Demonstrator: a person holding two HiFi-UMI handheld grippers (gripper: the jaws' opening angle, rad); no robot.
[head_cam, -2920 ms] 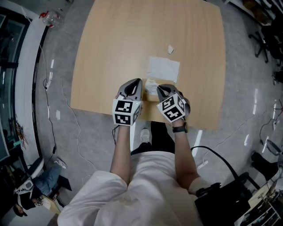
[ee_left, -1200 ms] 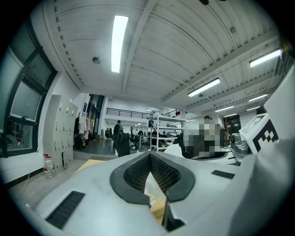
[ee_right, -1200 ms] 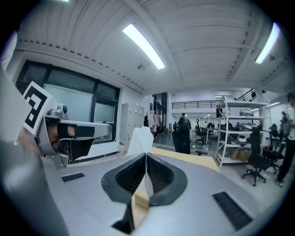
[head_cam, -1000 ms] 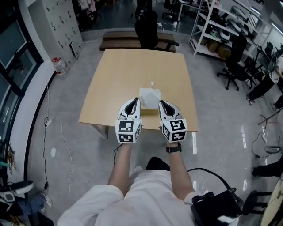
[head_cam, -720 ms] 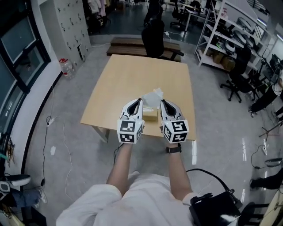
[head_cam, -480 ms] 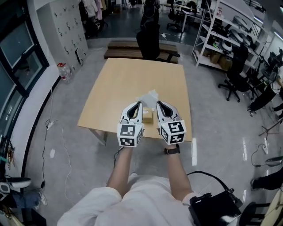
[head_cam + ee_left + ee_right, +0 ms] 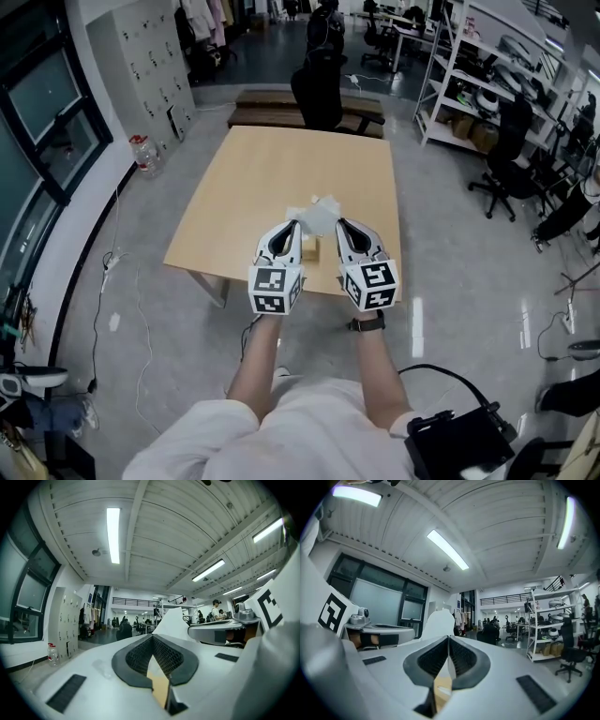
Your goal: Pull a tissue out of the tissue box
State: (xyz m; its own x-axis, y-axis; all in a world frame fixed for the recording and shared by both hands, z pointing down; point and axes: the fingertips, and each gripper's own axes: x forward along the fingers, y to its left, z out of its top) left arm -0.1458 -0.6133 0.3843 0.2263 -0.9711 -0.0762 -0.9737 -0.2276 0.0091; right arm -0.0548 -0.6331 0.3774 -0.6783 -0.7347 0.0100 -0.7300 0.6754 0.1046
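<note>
In the head view a tan tissue box [image 7: 316, 249] hangs in the air between my two grippers, above the near edge of the wooden table [image 7: 272, 159]. A white tissue [image 7: 322, 214] sticks up from its top. The left gripper [image 7: 292, 226] is shut on the box's left side and the right gripper [image 7: 341, 224] on its right side. Tan cardboard shows in the closed left gripper [image 7: 152, 637], with the tissue [image 7: 172, 619] rising to its right. The right gripper [image 7: 449, 638] is closed the same way, and the tissue [image 7: 438, 620] stands to its left.
A black office chair [image 7: 315, 86] and a low bench [image 7: 258, 101] stand beyond the table. Metal shelves [image 7: 487, 66] and more chairs fill the right side. A water bottle [image 7: 142, 155] sits on the floor at the left, and a black case [image 7: 459, 441] lies by my legs.
The box has come up off the table's front edge with both grippers shut on it. The grippers are now raised well above the table, and the view takes in more of the room.
</note>
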